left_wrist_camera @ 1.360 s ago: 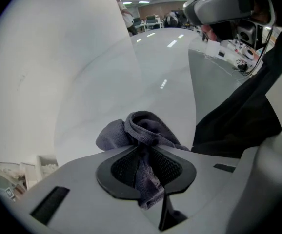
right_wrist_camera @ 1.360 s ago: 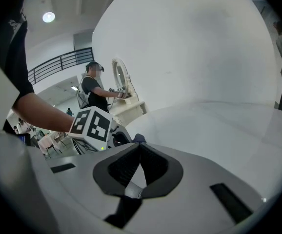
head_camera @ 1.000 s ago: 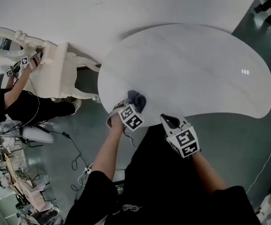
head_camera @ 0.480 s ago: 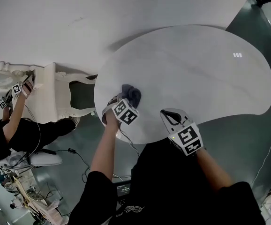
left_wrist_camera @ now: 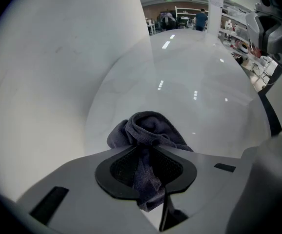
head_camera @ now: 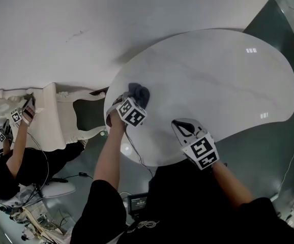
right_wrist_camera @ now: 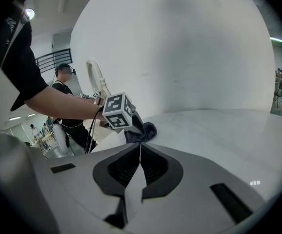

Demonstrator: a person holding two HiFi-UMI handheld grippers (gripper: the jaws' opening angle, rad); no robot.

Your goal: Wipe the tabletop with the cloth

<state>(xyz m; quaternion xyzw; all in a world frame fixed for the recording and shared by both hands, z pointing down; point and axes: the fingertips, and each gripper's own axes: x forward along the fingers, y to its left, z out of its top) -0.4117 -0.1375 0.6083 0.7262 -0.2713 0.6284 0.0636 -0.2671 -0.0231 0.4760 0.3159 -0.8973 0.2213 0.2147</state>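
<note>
The left gripper [head_camera: 133, 98] and the dark grey cloth [head_camera: 139, 92] have slid further up the left edge of the white tabletop [head_camera: 218, 80] in the head view since a second ago. The cloth now lies bunched up on the table's left part, close to the rim. The left jaws pinch a fold of it between their pads. The gripper points steeply down, likely so it can press the cloth on the top as it rubs. The right gripper [head_camera: 183, 126] hangs at the bottom edge of the table. Its jaws are closed together with nothing in them, so it seems to be keeping out of the way. I think the big right side of the table is not wiped yet.
</note>
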